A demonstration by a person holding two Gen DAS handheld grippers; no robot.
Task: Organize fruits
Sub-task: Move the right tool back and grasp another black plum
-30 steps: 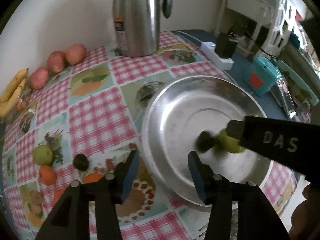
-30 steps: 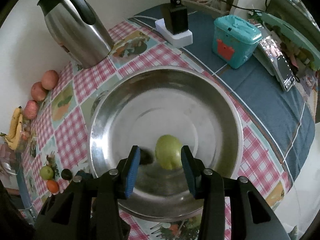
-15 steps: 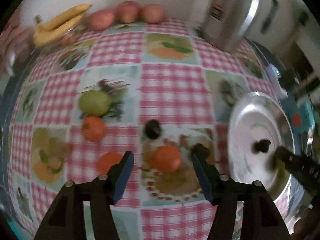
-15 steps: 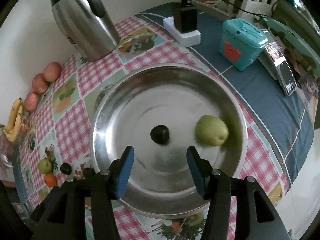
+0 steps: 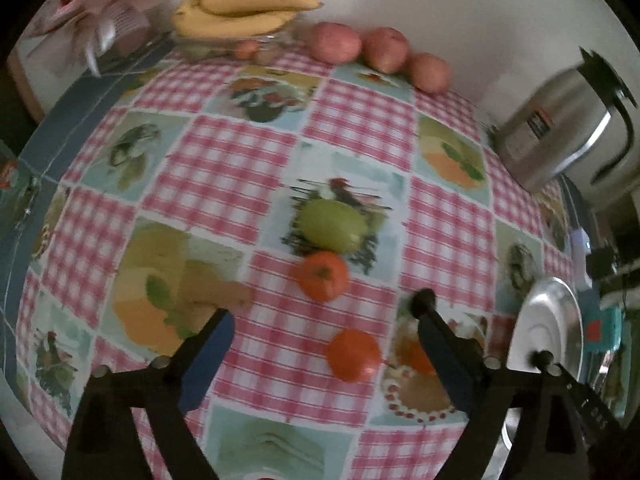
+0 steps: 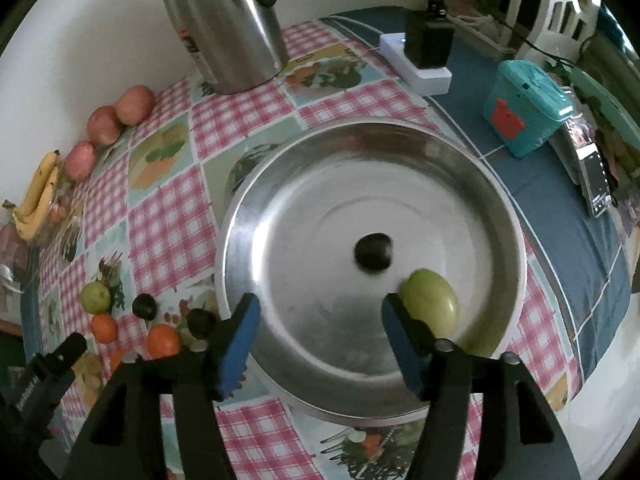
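Done: 2 fruits lie in bowl (image 6: 240,216), pear (image 6: 430,306) lower right, plum (image 6: 373,251) centre | Left: oranges (image 5: 354,354), pear (image 5: 332,226) on cloth | left gripper (image 5: 324,316), right gripper (image 6: 318,316) spread, empty.

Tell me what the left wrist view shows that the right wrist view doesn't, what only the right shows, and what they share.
Left wrist only: a pink floral item at the far corner.
Right wrist only: the green fruit in the steel basin, the teal box, the power strip and a phone.
Both: bananas, three red apples, kettle, oranges, the green fruit on the cloth, the dark fruit in the basin. Left gripper and right gripper are open.
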